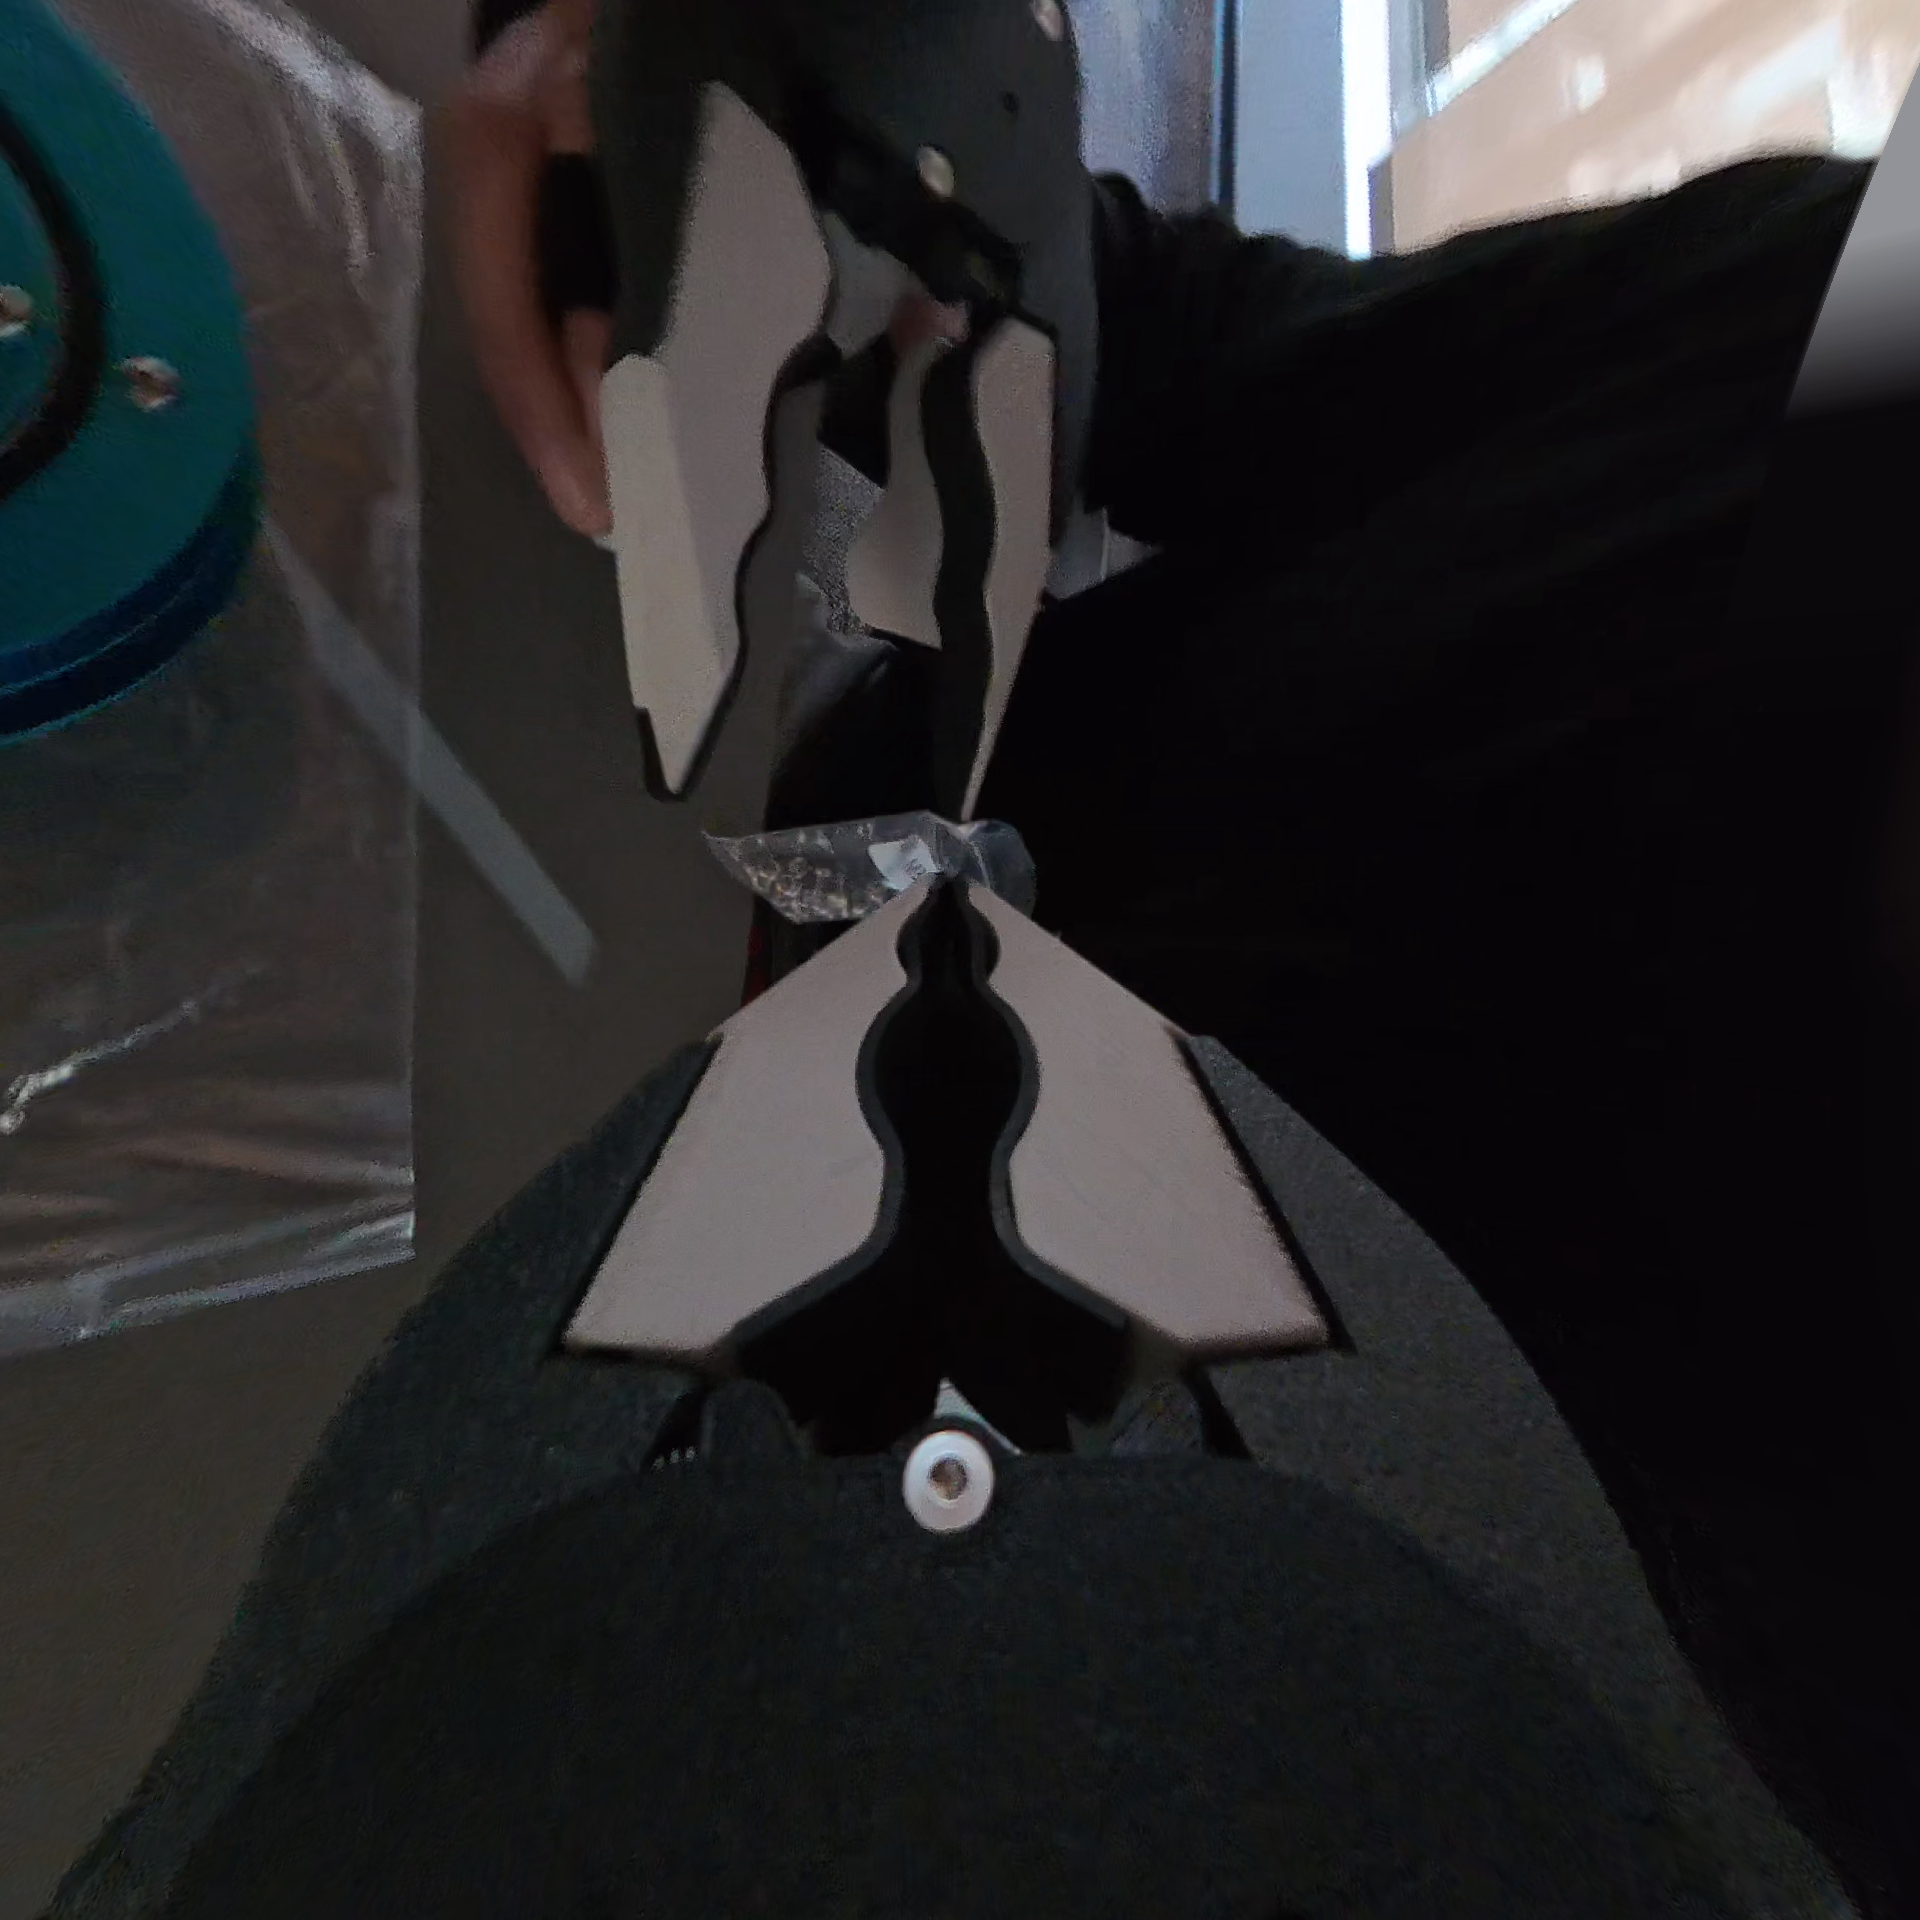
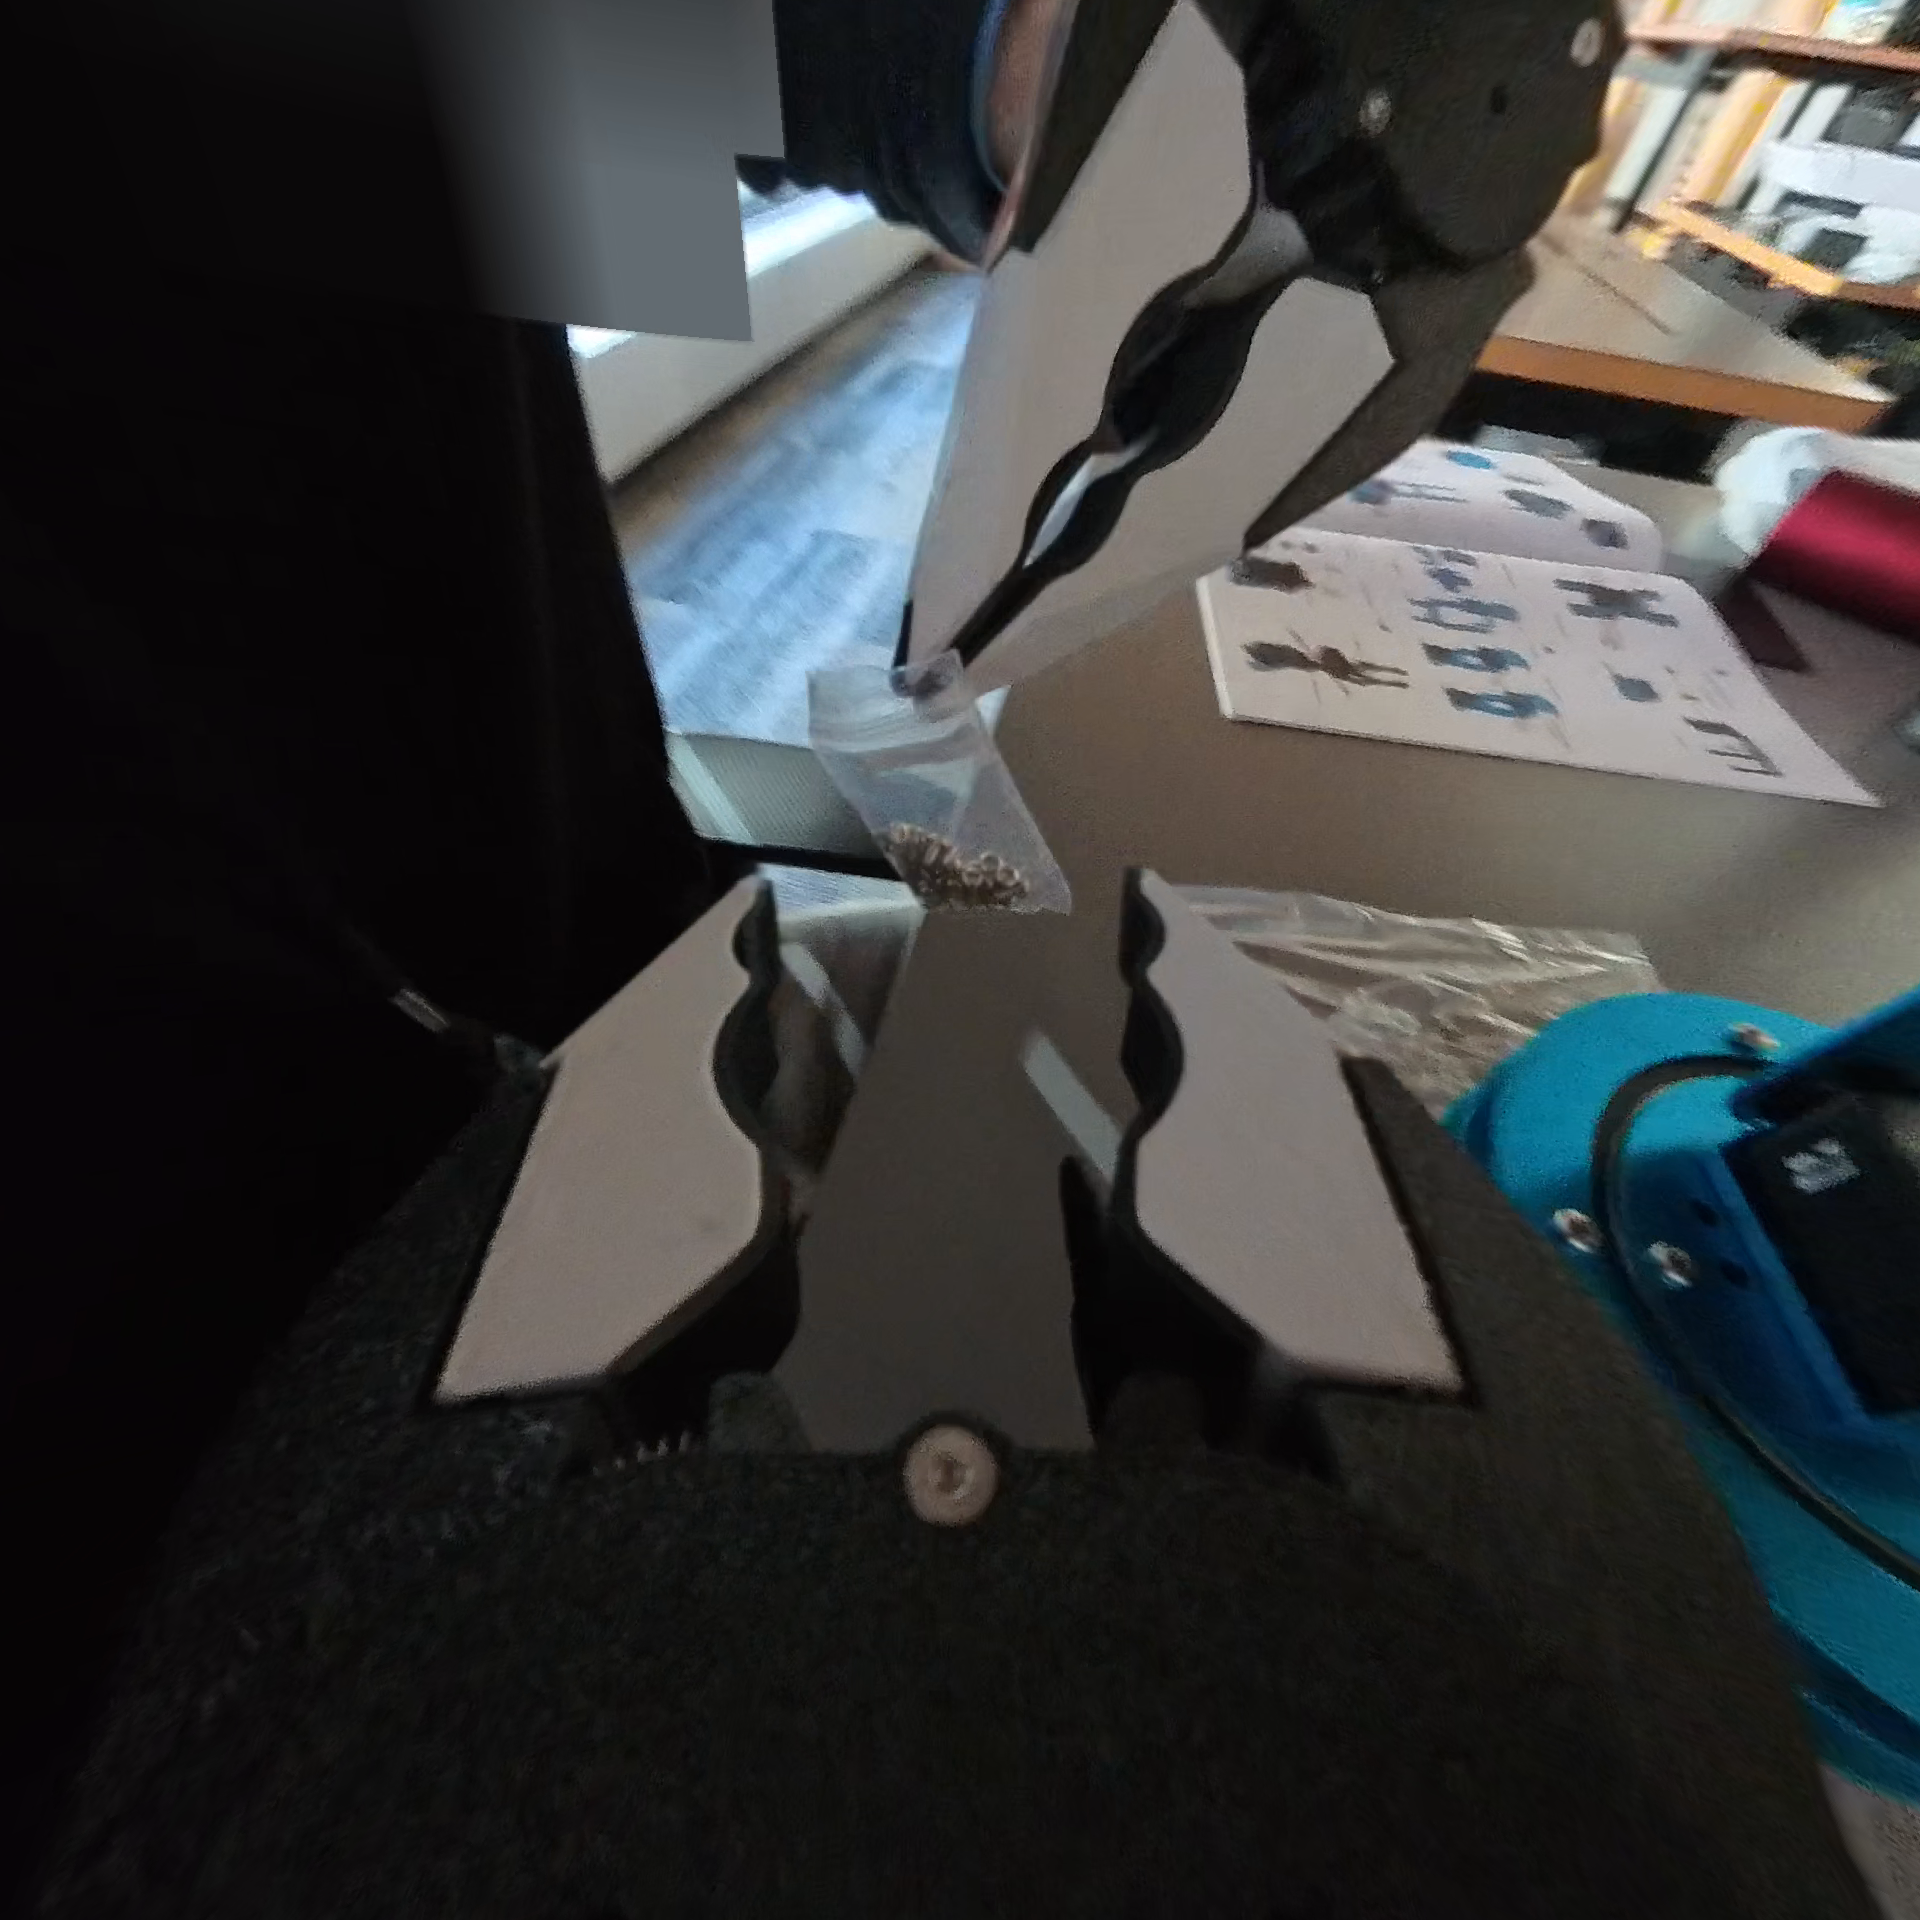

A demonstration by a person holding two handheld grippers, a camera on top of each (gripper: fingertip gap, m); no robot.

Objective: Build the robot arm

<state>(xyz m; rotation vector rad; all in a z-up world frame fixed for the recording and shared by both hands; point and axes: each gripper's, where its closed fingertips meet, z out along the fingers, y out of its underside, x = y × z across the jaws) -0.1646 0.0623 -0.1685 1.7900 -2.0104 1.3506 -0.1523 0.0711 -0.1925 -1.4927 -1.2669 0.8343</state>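
- The grey-brown table top carries everything here; both grippers are raised above it.
- A white printed sheet with blue and black marks lies flat on the far right of the table in the right wrist view. It bears writing, too blurred to make out.
- A large, crinkled, clear plastic bag lies flat on the table, at the left of the left wrist view; in the right wrist view it sits just beyond the right gripper's right finger.
- A teal round plastic part with small screws rests on or against that large bag; I cannot tell which. It fills the lower right of the right wrist view and the upper left corner of the left wrist view.
- The left gripper, black with pale grey finger plates, has its tips pressed together on the top edge of a small clear zip bag of tiny dark metal parts. Seen from the right wrist view, this gripper points downward and the small bag hangs from its tips, clear of the table.
- The right gripper stands wide open with nothing between its fingers. Its tips are just below and to either side of the hanging bag's lower end, not touching it. In the left wrist view it comes in from above, a hand behind it.
- The small bag carries a little white label, unreadable.
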